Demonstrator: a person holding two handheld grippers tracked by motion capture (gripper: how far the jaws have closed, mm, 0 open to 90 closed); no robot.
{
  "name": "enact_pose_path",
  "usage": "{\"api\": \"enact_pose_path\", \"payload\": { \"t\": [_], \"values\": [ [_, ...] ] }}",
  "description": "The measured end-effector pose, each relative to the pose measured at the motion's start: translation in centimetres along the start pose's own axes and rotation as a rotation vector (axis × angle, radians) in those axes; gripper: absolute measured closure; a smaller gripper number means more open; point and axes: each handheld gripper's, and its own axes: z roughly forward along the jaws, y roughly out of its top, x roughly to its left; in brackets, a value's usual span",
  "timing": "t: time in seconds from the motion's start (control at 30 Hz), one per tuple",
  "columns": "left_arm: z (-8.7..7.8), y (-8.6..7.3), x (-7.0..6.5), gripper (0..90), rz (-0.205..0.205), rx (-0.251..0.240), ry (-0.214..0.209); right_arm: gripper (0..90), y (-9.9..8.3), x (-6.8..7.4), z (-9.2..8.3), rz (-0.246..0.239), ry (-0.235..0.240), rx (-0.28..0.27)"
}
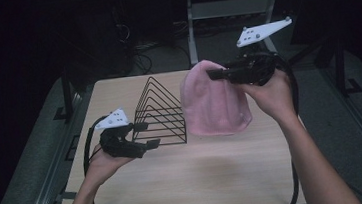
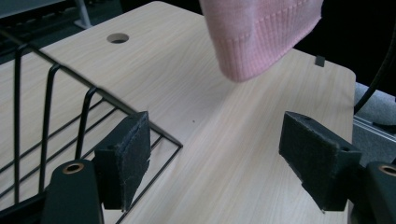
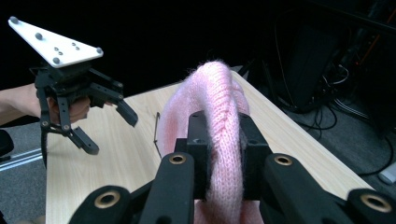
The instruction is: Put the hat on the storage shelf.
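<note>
A pink knitted hat (image 1: 213, 99) hangs in the air above the table (image 1: 191, 176). Its top is pinched in the right gripper (image 1: 216, 73), and the rest droops down. The ribbed edge at the bottom hangs just over the wood, near the far right part of the table. In the right gripper view the hat (image 3: 219, 121) is squeezed tight between the two black jaws, and the soft wool bulges up over them. So the right gripper (image 3: 224, 140) is closed on the hat. A hand (image 1: 271, 96) holds this gripper from the right side.

Just to the left of the hat stands a black wire rack (image 1: 160, 114). It looks like a row of triangles that get smaller. The hat hangs close beside it, and whether they touch cannot be told.

The left gripper (image 1: 144, 135) is at the near left end of the rack. Its jaws are wide apart and nothing is between them. In the left gripper view one black pad (image 2: 126, 158) sits right by the rack's wire corner (image 2: 140, 116), and the other pad is far off over bare wood. The hat's edge (image 2: 261, 42) hangs above, farther away. The person's left hand (image 1: 102, 165) holds this gripper low, over the table.
</note>
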Motion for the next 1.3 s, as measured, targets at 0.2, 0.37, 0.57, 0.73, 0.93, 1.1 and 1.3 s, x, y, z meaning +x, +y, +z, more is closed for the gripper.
{"api": "enact_pose_path", "payload": {
  "t": [0.2,0.37,0.57,0.73,0.93,1.1,1.3],
  "values": [
    [0.4,1.0,0.1,24.6,0.017,0.008,-0.019,78.6,1.0,0.3,0.6,-0.019,0.019,-0.006],
    [0.9,2.0,0.3,24.7,0.02,0.003,-0.037,78.6,1.6,0.5,1.0,-0.028,0.034,-0.013],
    [1.5,3.3,0.8,26.3,0.027,0.01,-0.066,78.6,2.7,0.8,1.9,-0.045,0.058,-0.034],
    [1.9,3.6,1.4,30.1,0.018,0.018,-0.091,78.6,3.8,1.2,2.8,-0.06,0.079,-0.04],
    [1.7,3.6,2.4,40.5,-0.006,0.024,-0.147,78.6,5.2,1.6,3.6,-0.08,0.096,-0.057],
    [1.4,3.7,3.0,64.1,0.007,0.012,-0.169,78.6,6.0,1.7,4.3,-0.094,0.108,-0.068],
    [1.0,4.1,3.4,82.2,0.031,0.026,-0.147,78.6,6.2,1.1,4.9,-0.088,0.107,-0.079]
  ]
}}
